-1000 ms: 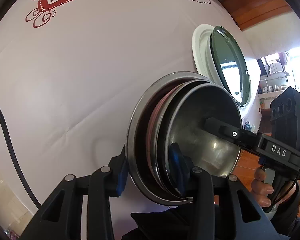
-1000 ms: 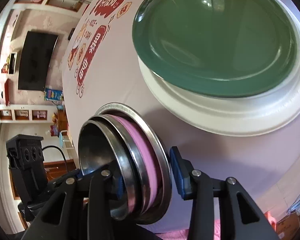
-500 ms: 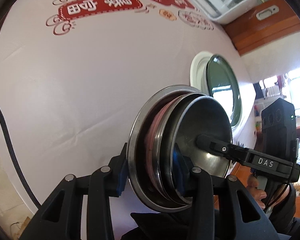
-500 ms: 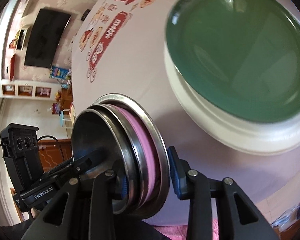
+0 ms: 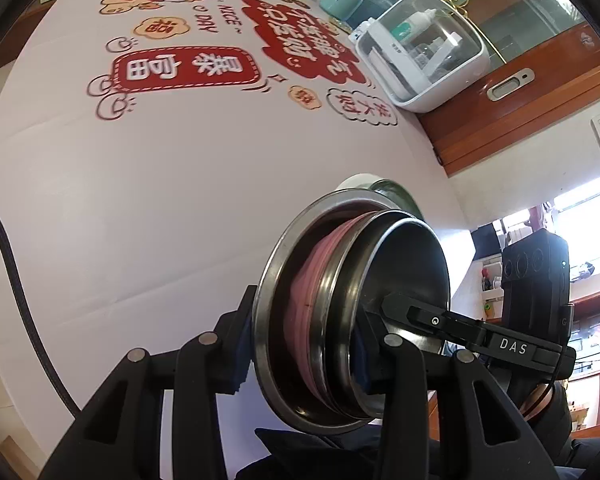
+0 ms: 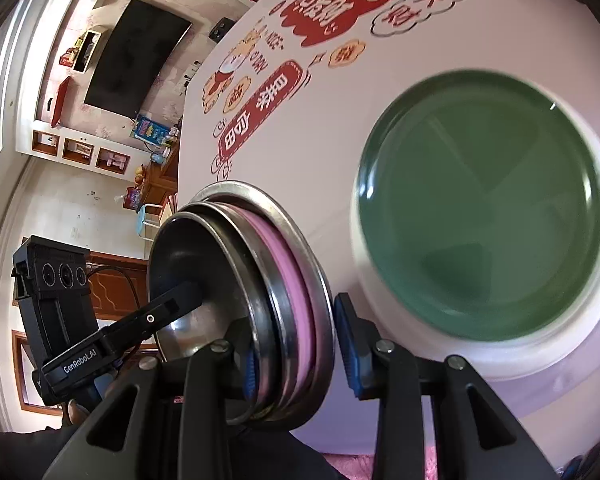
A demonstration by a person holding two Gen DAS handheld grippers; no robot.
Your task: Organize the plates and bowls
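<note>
Two grippers, the left gripper and the right gripper, each clamped one side of the nested bowl stack, lifted above the table near the green plate. Uneven lifting could probably tip the bowls and slide them apart.

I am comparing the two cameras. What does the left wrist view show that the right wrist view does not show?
Only the left wrist view: a white box with a clear lid at the far table edge, a teal cup, and a window. Only the right wrist view: a dark TV on the wall, wall shelves, and nearly the whole green plate lying on a white plate. Both: the nested bowls, steel with a pink one between, gripped from opposite sides by the left gripper and right gripper, and the printed tablecloth.
</note>
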